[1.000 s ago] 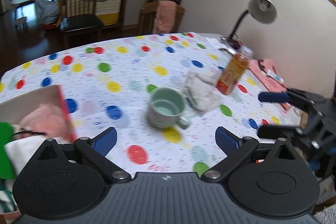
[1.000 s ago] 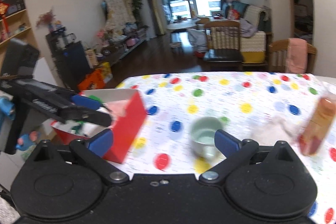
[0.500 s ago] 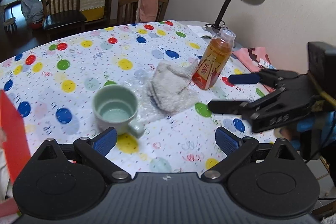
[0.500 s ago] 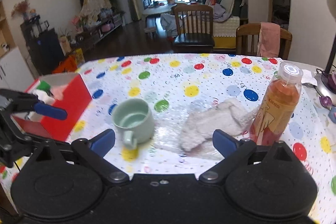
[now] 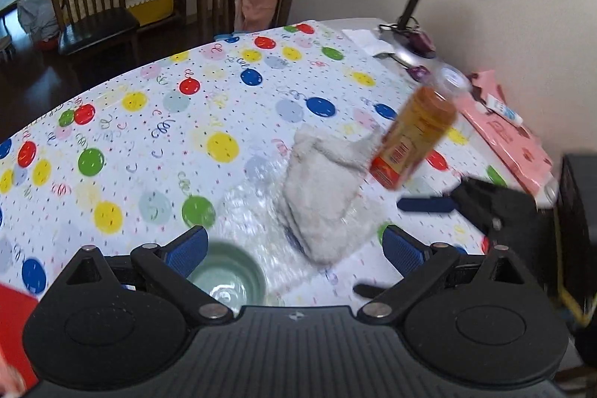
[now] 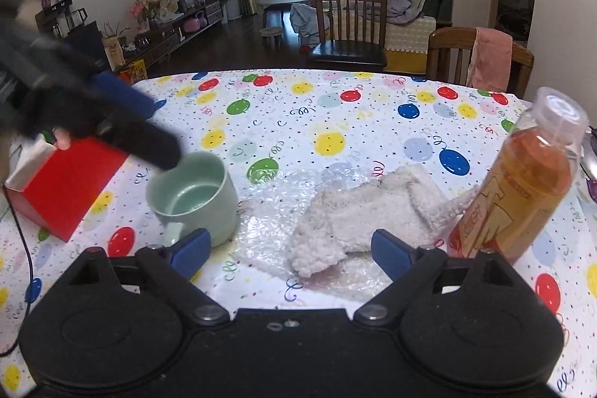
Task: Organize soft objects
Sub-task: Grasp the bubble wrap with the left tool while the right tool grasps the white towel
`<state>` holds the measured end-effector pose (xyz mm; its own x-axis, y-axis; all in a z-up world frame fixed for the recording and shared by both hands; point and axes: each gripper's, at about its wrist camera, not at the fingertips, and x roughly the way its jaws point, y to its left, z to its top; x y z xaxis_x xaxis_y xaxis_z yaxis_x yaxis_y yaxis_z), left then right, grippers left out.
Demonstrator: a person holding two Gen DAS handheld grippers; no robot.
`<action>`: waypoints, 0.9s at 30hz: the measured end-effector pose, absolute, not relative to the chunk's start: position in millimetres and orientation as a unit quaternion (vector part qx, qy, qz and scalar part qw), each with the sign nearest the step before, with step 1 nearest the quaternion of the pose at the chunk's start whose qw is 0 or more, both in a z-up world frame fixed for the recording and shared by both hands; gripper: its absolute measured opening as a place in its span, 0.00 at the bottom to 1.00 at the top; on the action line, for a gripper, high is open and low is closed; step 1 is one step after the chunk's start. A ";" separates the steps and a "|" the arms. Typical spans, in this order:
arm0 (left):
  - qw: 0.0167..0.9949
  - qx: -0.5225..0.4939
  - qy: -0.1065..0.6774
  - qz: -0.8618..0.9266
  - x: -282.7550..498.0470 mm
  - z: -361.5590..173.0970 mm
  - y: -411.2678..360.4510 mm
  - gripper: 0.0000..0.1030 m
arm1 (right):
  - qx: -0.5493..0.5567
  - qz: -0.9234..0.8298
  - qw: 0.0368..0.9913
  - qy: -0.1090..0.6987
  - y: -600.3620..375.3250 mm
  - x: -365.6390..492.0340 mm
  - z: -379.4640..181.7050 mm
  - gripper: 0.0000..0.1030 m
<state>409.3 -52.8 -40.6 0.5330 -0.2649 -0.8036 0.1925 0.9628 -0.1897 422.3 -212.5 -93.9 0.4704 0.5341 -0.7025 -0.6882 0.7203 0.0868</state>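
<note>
Both grippers over the balloon-print table.
Right gripper (image 6: pixel 289 248) wide, jaws closing, empty, above white fluffy cloth (image 6: pixel 358 215); left gripper (image 5: pixel 294 247) wide apart, apparently empty, near green mug (image 6: pixel 194 196).

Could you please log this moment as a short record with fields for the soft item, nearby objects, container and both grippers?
soft item: fluffy white cloth, lying on clear bubble wrap
nearby objects: pale green ceramic mug left of it; orange drink bottle right of it
container: red box, far left
left gripper: open, empty
right gripper: jaws closing, nothing gripped, cloth just ahead
</note>
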 end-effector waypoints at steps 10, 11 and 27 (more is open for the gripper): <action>0.826 -0.127 0.538 -0.114 515.5 -85.2 -36.7 0.98 | -0.116 0.337 0.856 0.373 -186.6 451.0 -119.7 0.84; 0.822 -0.129 0.544 -0.109 522.8 -91.5 -36.2 0.98 | -0.116 0.334 0.856 0.377 -184.2 454.4 -124.2 0.84; 0.790 -0.085 0.598 -0.105 573.6 -160.4 -40.6 0.97 | -0.125 0.313 0.850 0.405 -173.6 477.1 -161.4 0.66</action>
